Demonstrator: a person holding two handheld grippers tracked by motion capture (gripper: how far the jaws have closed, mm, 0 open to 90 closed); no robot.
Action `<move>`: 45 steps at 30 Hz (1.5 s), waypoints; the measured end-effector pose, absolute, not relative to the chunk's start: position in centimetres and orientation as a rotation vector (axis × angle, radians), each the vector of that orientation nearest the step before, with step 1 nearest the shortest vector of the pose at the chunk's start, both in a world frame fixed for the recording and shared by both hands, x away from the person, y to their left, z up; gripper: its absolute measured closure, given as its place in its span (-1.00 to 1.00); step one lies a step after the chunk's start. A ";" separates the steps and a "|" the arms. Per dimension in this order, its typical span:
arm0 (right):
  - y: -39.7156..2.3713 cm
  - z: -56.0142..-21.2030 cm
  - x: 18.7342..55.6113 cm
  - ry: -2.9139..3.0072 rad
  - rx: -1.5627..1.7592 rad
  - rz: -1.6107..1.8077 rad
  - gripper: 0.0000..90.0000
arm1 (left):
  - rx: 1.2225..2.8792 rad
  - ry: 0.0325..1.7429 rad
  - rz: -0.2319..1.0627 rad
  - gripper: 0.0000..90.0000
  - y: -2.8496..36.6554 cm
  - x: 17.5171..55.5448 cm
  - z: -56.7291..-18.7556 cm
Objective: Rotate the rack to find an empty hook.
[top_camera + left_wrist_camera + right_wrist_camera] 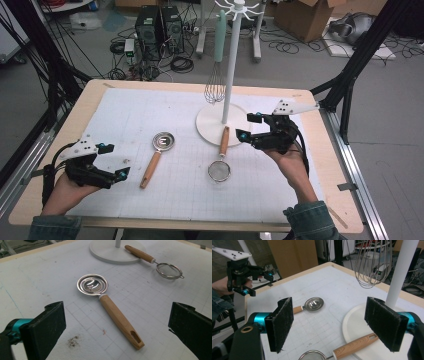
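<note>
The wooden-handled strainer [220,162] lies on the white mat [150,115], handle end resting on the stand base [210,125]. The right gripper [246,126], jaws wide and empty, hovers just beside that handle. A wooden-handled skimmer spoon [156,155] lies to the left. The left gripper [114,160] hovers beside it, jaws wide. A whisk [216,85] hangs from the stand.

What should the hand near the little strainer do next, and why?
Probably lower the right gripper a little onto the strainer's wooden handle. Its jaws stand open just above that handle, whose end rests on the white stand base. The whisk already hangs on the stand, so the strainer may be meant to hang there too.
</note>
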State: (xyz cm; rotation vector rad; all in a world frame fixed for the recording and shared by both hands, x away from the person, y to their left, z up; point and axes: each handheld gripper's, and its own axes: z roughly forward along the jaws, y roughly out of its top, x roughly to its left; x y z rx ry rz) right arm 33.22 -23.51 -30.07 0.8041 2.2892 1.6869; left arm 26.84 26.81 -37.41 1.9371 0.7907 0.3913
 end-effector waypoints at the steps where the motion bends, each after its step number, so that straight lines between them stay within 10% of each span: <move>1: -23.5 -30.2 33.2 2.290 0.807 1.686 -0.50 | 1.936 0.792 0.391 -0.96 26.8 26.8 -37.4; 45: -22.9 -35.9 32.7 2.358 0.907 1.562 -0.44 | 1.949 0.780 0.374 -0.96 25.9 27.1 -37.9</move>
